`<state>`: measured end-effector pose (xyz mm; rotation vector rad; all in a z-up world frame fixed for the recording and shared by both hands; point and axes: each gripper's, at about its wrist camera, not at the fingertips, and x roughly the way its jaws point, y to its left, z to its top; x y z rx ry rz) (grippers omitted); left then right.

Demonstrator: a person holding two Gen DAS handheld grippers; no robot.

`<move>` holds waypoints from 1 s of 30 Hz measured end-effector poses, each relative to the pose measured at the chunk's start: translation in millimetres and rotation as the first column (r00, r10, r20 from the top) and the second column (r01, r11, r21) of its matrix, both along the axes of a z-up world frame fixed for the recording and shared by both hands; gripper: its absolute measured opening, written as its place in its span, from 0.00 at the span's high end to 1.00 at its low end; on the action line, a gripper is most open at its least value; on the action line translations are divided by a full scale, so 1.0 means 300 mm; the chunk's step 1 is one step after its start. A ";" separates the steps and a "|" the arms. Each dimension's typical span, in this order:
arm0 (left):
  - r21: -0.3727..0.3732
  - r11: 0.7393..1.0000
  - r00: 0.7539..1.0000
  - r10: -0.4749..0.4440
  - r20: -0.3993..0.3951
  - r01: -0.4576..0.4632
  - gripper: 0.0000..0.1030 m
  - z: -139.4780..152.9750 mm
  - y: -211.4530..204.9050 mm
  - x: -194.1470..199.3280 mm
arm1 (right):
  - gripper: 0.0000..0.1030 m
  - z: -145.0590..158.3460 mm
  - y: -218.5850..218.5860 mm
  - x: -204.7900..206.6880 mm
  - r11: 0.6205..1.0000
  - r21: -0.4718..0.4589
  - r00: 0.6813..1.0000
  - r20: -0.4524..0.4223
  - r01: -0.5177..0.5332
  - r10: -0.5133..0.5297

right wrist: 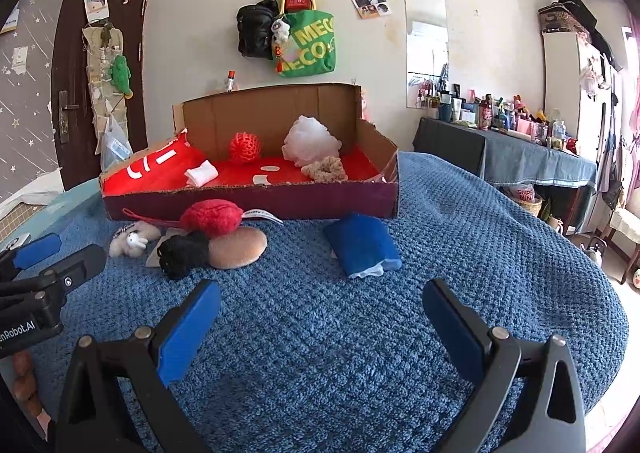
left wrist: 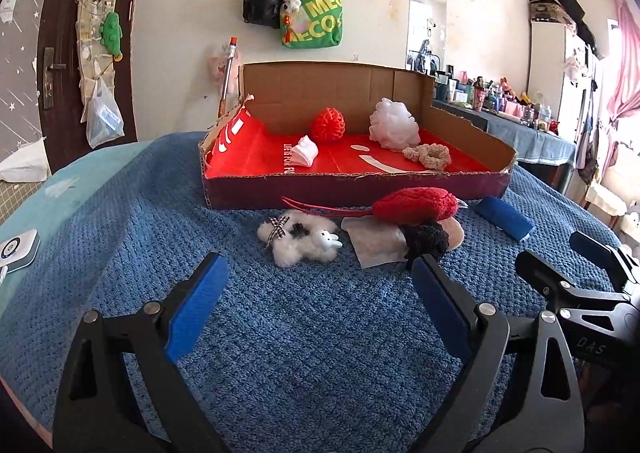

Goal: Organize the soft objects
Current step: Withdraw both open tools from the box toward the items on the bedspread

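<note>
A cardboard box [left wrist: 352,189] with a red floor stands on the blue blanket [left wrist: 304,333]. It holds a red knit ball [left wrist: 328,125], a white mesh puff [left wrist: 394,124], a beige scrunchie [left wrist: 428,153] and a small white fabric piece [left wrist: 305,151]. In front of it lie a fluffy white plush [left wrist: 298,239], a red knit pouch [left wrist: 416,204], a black scrunchie [left wrist: 426,241], a tan pad [right wrist: 238,247], a white cloth [left wrist: 374,243] and a blue sponge [right wrist: 362,245]. My left gripper [left wrist: 320,285] is open and empty, short of the plush. My right gripper [right wrist: 320,307] is open and empty, short of the sponge.
A white device [left wrist: 16,251] lies at the blanket's left edge. Bags [left wrist: 312,13] hang on the wall behind the box. A cluttered table [right wrist: 516,157] stands to the right and a dark door [right wrist: 76,93] to the left. Open blanket lies between grippers and items.
</note>
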<state>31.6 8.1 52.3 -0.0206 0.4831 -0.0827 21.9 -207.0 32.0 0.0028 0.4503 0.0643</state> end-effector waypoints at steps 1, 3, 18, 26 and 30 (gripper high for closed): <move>-0.001 1.000 1.000 -0.001 0.000 0.001 0.08 0.003 0.004 0.002 | 0.00 0.002 0.001 0.003 1.000 0.002 1.000 -0.002 -0.003 0.003; -0.001 1.000 1.000 0.001 -0.002 -0.001 0.08 0.009 0.013 0.010 | 0.00 0.009 0.002 0.012 1.000 0.002 1.000 -0.010 -0.006 0.006; -0.017 0.998 0.992 -0.057 -0.109 0.056 0.08 0.063 0.073 0.158 | 0.00 0.095 -0.011 0.149 0.999 0.027 0.996 -0.085 -0.037 0.039; -0.008 0.995 0.967 -0.099 -0.236 0.099 0.09 0.028 0.084 0.263 | 0.00 0.088 -0.073 0.283 0.999 0.029 0.970 -0.240 -0.025 0.031; 0.006 0.994 0.954 -0.105 -0.282 0.111 0.18 0.010 0.082 0.314 | 0.02 0.079 -0.084 0.322 0.999 -0.011 0.958 -0.282 -0.053 0.047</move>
